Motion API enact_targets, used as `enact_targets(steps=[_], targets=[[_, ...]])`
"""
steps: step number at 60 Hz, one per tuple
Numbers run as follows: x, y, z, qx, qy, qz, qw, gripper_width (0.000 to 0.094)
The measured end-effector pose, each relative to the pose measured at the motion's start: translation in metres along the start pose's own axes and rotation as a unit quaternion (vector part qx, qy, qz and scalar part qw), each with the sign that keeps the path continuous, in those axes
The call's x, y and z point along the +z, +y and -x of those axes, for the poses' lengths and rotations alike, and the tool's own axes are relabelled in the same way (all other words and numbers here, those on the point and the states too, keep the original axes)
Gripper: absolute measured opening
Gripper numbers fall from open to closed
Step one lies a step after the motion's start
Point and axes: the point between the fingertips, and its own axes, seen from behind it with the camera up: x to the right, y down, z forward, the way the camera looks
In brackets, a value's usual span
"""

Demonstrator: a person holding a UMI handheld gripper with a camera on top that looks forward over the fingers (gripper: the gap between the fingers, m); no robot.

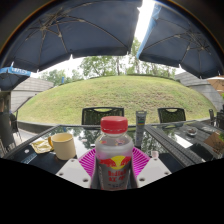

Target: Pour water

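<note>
Jaws clamped on bottle (113, 152), bottom centre, pads (88, 160) pressing label. Red cap on. Likely light, slick, squashy plastic; best held mid-body. Cup (63, 146) lower left.

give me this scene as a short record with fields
setting: outdoors, glass table under umbrellas
tongs: around the bottle, grip cannot be judged
bottle: clear, red cap, red label, upright between the pink pads
cup: tan, on the table beside the bottle
behind: chairs, grassy mound
pouring: not begun
</note>
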Motion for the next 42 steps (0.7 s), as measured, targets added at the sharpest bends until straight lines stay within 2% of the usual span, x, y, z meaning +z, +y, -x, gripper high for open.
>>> enact_targets(steps=[7, 15, 23, 27, 34, 38, 42], targets=[[-0.001, -0.001, 0.006, -0.021, 0.000, -0.010, 1.000, 0.0346], [0.009, -0.007, 0.008, -0.072, 0.011, -0.008, 0.997, 0.0336], [0.031, -0.047, 0.029, -0.257, 0.029, -0.032, 0.965, 0.0336], [0.046, -0.079, 0.052, -0.381, 0.039, -0.061, 0.922, 0.0335], [0.079, -0.099, 0.102, -0.571, 0.032, -0.091, 0.815, 0.0335], [0.094, -0.105, 0.120, -0.673, 0.037, -0.089, 0.734, 0.0335], [0.119, -0.096, 0.130, -0.773, 0.050, -0.080, 0.627, 0.0334]])
